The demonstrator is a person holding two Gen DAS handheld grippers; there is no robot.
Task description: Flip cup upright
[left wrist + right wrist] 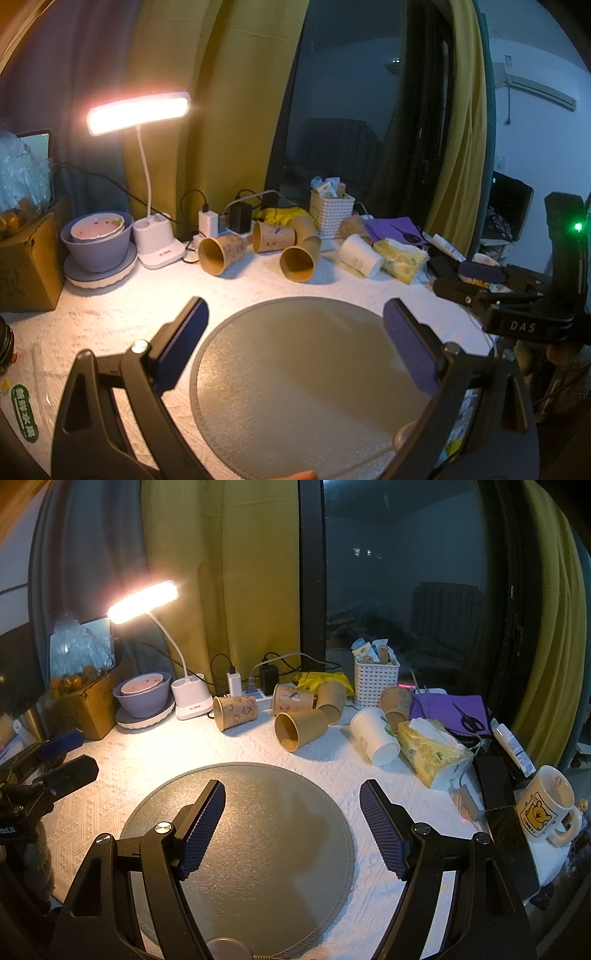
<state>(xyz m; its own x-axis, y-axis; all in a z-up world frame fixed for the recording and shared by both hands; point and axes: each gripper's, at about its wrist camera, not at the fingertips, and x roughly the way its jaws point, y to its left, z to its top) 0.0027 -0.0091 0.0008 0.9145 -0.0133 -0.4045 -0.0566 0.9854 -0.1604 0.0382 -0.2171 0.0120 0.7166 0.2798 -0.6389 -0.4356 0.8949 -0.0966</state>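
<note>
Several brown paper cups lie on their sides at the back of the white table: one at the left [234, 710] [221, 254], one in the middle with its mouth toward me [299, 728] [300, 260], and others behind it [293, 698]. A white paper cup [375, 735] [360, 254] lies tipped over at the right. A round grey mat [240, 842] [295, 384] lies in front. My left gripper [295, 339] is open and empty above the mat. My right gripper [291, 823] is open and empty above the mat too.
A lit desk lamp [190, 698], stacked bowls [144, 698] and a cardboard box [85, 705] stand at the back left. A power strip, a white basket [375, 685], a tissue pack [432, 751], purple cloth with scissors and a Pooh mug [546, 805] crowd the back and right.
</note>
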